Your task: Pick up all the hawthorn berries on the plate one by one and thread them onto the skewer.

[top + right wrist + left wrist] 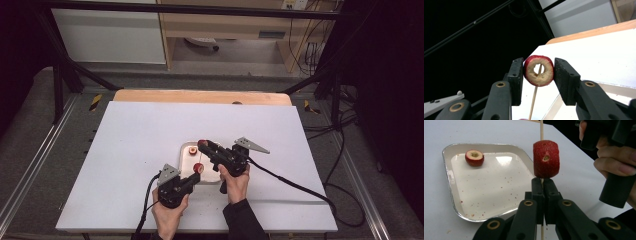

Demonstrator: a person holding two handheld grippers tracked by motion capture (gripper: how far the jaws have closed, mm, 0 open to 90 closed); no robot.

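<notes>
My left gripper (543, 181) is shut on a thin wooden skewer (541, 130) that stands upright, with a red fruit piece (546, 158) threaded on it just above the jaws. My right gripper (539, 72) is shut on a cored red fruit ring (539, 70); the skewer (534, 100) rises from below and shows through the ring's hole. In the high view the left gripper (196, 175) and right gripper (203, 145) meet over a silver tray (186, 159). Another cored red fruit (474, 157) lies in the tray's far corner.
The tray (447, 170) sits on a white board (140, 150) over a wooden table, with red crumbs on its floor. A person's right hand (611, 167) grips the other gripper's handle close by. Cables trail from both grippers to the near edge and right.
</notes>
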